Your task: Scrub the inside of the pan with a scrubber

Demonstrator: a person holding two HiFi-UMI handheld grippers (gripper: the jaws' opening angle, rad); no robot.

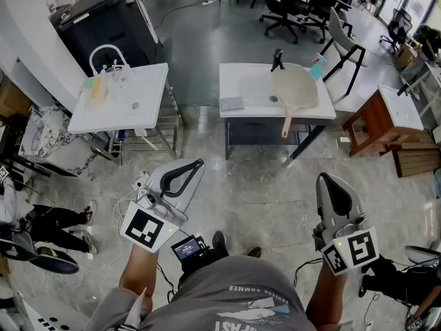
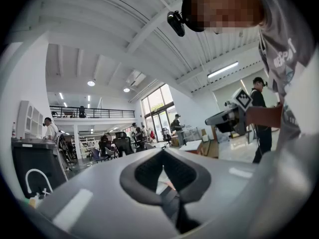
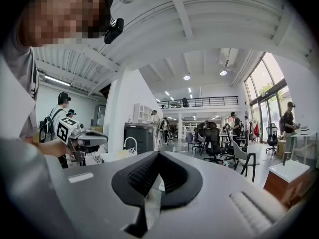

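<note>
The round beige pan with the wooden handle (image 1: 295,87) lies on the white tabletop (image 1: 238,113) well ahead of you, with the grey square scrubber (image 1: 232,103) to its left. Your left gripper (image 1: 198,164) and right gripper (image 1: 324,179) hover with fingers closed and empty. Step in, open wide and take the scrubber squarely.

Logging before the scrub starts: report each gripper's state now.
Left gripper: closed, holding nothing.
Right gripper: closed, holding nothing.
</note>
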